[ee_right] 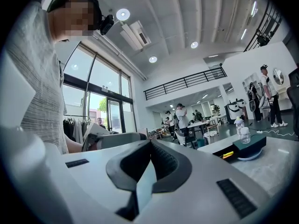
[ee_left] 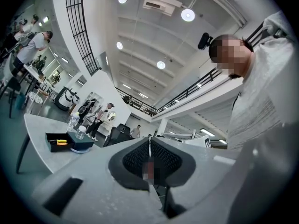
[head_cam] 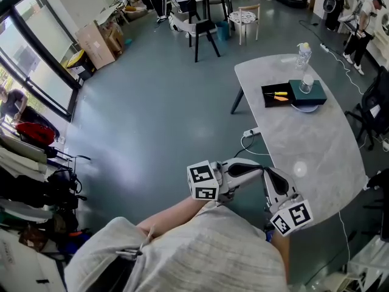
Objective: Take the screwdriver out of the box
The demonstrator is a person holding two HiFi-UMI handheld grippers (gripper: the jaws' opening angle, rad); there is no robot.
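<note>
A black box (head_cam: 275, 95) lies open on the far end of the grey table (head_cam: 316, 157), with a yellow-handled screwdriver (head_cam: 279, 95) inside it. The same box (ee_left: 57, 143) and screwdriver (ee_left: 60, 141) show small at the left of the left gripper view, and the screwdriver (ee_right: 228, 154) shows at the right of the right gripper view. Both grippers are held close to my body, far short of the box. My left gripper (head_cam: 259, 168) (ee_left: 149, 139) is shut and empty. The jaws of my right gripper (head_cam: 268, 171) (ee_right: 150, 142) also meet with nothing between them.
A teal box (head_cam: 307, 93) with a small bottle (head_cam: 307, 83) on it sits beside the black box, and a water bottle (head_cam: 303, 55) stands behind. A power strip (head_cam: 250, 132) lies on the floor by the table leg. Chairs (head_cam: 203, 33), cardboard boxes (head_cam: 97, 41) and people stand farther back.
</note>
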